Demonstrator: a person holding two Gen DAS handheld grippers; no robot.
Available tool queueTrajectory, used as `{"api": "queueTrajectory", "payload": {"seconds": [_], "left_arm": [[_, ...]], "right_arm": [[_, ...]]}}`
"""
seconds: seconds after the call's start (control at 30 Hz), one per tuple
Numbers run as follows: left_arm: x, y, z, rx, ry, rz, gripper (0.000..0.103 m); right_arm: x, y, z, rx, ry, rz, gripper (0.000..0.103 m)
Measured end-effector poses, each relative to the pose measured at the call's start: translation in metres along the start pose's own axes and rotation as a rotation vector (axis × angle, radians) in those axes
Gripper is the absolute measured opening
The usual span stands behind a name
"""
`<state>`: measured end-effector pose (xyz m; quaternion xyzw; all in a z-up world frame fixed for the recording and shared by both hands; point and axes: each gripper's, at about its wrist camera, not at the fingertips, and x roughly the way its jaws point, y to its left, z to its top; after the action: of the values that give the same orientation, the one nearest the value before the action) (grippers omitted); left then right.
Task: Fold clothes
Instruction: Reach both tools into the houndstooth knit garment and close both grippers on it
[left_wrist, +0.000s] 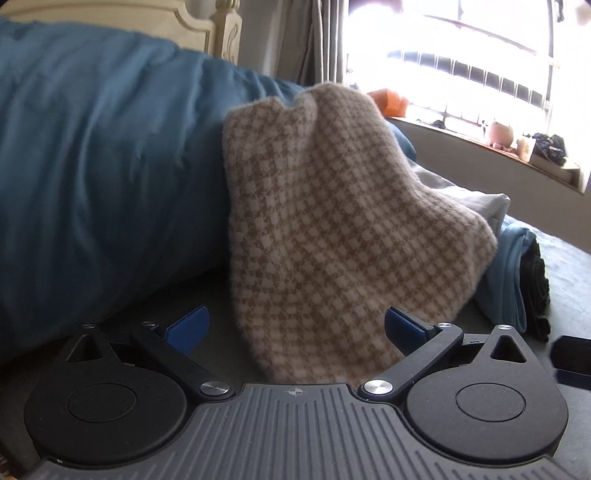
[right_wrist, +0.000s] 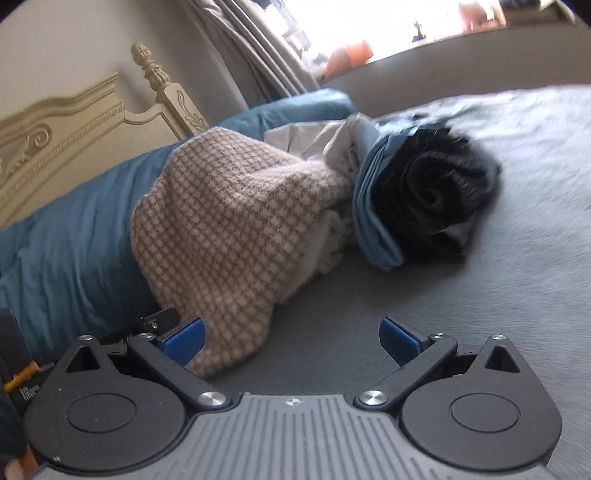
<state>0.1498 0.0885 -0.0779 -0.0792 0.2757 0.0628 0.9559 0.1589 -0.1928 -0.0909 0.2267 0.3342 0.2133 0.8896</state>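
Bed: grey sheet, bare on the window side.
Duvet: blue, bunched along the headboard edge.
Knit: tan-and-cream check, draped from the duvet down onto the sheet.
Pile: white, light-blue and dark rolled clothes, touching the knit's window side.
Left gripper: released, jaws wide, knit hem between them.
Right gripper: released, jaws wide, left pad just beside the knit's hem.
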Motion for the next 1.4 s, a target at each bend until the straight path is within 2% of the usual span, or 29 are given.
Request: {"api": "queueTrajectory", "payload": {"seconds": [0.13,0.2,0.3,0.4,0.43,0.47,0.53,0.57,0.6,0.67,0.77,0.97,1.13,1.27,1.4], "left_arm": [[0.022,0.015,0.004,-0.046,0.008,-0.008,0.102],[0.035,0.022,0.007,-0.067,0.025,-0.043,0.102],[0.061,0.024,0.014,-0.036,0.083,-0.083,0.103],[0.08,0.028,0.017,-0.079,0.133,-0.128,0.101],[0.084,0.029,0.018,-0.101,0.142,-0.149,0.094],[0.085,0.028,0.02,-0.106,0.141,-0.17,0.078],[0.081,0.019,0.021,-0.069,0.131,-0.175,0.068],[0.078,0.015,0.021,-0.049,0.123,-0.173,0.059],[0.073,0.011,0.021,-0.034,0.112,-0.176,0.054],[0.063,0.004,0.019,-0.004,0.096,-0.191,0.035],[0.045,-0.002,0.02,0.018,0.09,-0.244,0.024],[-0.006,-0.025,0.021,0.027,0.068,-0.377,0.022],[-0.047,-0.05,0.008,0.047,0.069,-0.478,0.021],[-0.076,-0.064,-0.009,0.062,0.111,-0.564,0.021],[-0.112,-0.078,-0.033,0.102,0.167,-0.662,0.021]], "right_arm": [[0.046,-0.011,0.012,0.081,0.037,0.075,0.1],[0.069,-0.015,0.019,0.136,0.042,0.11,0.099],[0.102,-0.024,0.027,0.25,0.038,0.157,0.097],[0.128,-0.027,0.027,0.313,0.073,0.141,0.092],[0.129,-0.025,0.027,0.309,0.079,0.149,0.089],[0.131,-0.023,0.028,0.305,0.084,0.156,0.082],[0.132,-0.023,0.029,0.316,0.108,0.176,0.063],[0.132,-0.023,0.029,0.327,0.121,0.188,0.053],[0.129,-0.023,0.03,0.327,0.115,0.2,0.049],[0.123,-0.023,0.031,0.327,0.101,0.223,0.038],[0.109,-0.022,0.032,0.332,0.069,0.267,0.03],[0.066,-0.03,0.041,0.374,-0.002,0.347,0.028],[0.023,-0.031,0.05,0.363,-0.013,0.359,0.028],[-0.019,-0.028,0.043,0.334,-0.009,0.36,0.028],[-0.071,-0.027,0.021,0.294,0.008,0.337,0.028]]}}
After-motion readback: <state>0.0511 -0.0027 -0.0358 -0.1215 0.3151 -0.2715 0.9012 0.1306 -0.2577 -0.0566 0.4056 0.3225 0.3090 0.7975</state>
